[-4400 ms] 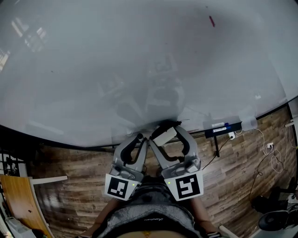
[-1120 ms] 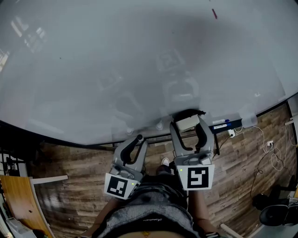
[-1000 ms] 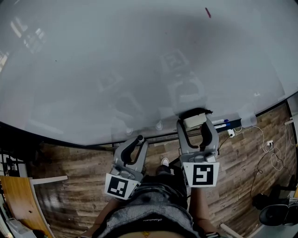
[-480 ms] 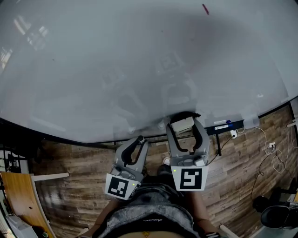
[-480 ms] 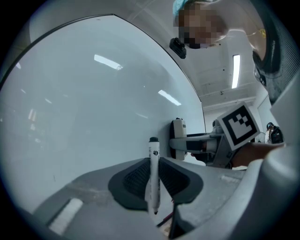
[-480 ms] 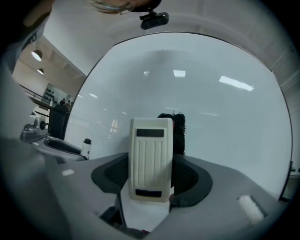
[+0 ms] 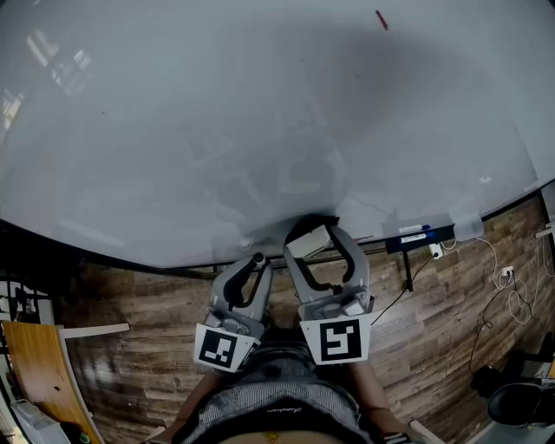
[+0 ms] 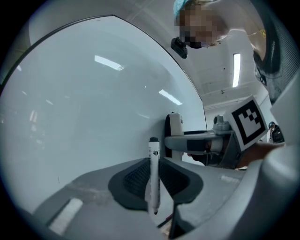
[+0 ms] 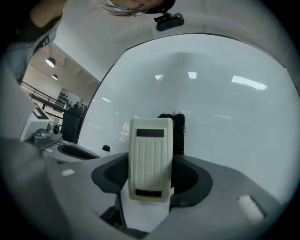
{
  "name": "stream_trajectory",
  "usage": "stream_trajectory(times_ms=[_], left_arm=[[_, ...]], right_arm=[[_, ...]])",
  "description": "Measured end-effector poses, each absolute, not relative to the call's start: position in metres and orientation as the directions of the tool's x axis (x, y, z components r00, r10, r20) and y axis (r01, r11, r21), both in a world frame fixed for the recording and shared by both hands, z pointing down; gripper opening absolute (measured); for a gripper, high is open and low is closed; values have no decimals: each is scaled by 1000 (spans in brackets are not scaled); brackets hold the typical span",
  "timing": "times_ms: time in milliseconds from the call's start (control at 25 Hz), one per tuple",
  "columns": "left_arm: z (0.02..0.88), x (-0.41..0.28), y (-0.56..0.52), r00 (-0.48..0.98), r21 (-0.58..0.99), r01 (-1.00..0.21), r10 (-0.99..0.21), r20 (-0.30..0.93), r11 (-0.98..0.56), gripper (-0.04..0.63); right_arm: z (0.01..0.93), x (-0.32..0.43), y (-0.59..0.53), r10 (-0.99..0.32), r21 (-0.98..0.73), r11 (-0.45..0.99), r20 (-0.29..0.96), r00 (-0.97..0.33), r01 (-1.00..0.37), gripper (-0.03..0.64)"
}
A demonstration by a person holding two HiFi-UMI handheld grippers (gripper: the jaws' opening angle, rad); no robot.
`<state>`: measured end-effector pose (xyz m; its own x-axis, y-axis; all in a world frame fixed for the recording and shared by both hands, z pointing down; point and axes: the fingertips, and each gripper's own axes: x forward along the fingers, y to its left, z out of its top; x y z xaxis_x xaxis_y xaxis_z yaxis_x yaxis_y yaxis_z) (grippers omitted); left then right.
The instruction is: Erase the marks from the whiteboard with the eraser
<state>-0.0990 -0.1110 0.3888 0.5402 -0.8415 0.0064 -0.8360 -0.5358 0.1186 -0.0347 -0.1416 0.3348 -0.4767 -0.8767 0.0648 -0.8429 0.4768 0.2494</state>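
**One Eraser, One Pen, One Red Mark**

There are two grippers. The right gripper [image 7: 312, 238] is squeezed shut on one cream plastic eraser with black felt [image 9: 150, 159], down by the bottom edge of the big white whiteboard [image 7: 217, 113]. The left gripper [image 7: 256, 260] is closed on one thin white marker pen with a black cap [image 8: 153, 173]. One small red mark [image 7: 381, 19] sits high up on the board, well apart from the eraser.
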Motion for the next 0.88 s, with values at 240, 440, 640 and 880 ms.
stream_trajectory(times_ms=[240, 440, 640, 880], left_arm=[[388, -104, -114, 556, 117, -825, -831, -11, -554, 75], [386, -90, -115, 578, 115, -810, -816, -13, -575, 75], [386, -66, -117, 593, 97, -801, -805, -15, -591, 75], [388, -64, -119, 590, 86, -803, -807, -14, -589, 75]], right_arm=[[329, -20, -147, -904, 242, 423, 40, -426, -873, 259], [331, 20, -151, -935, 234, 352, 52, -350, -906, 259], [336, 69, -159, -957, 218, 290, 67, -282, -932, 259], [340, 90, -165, -969, 225, 248, 69, -239, -942, 259]])
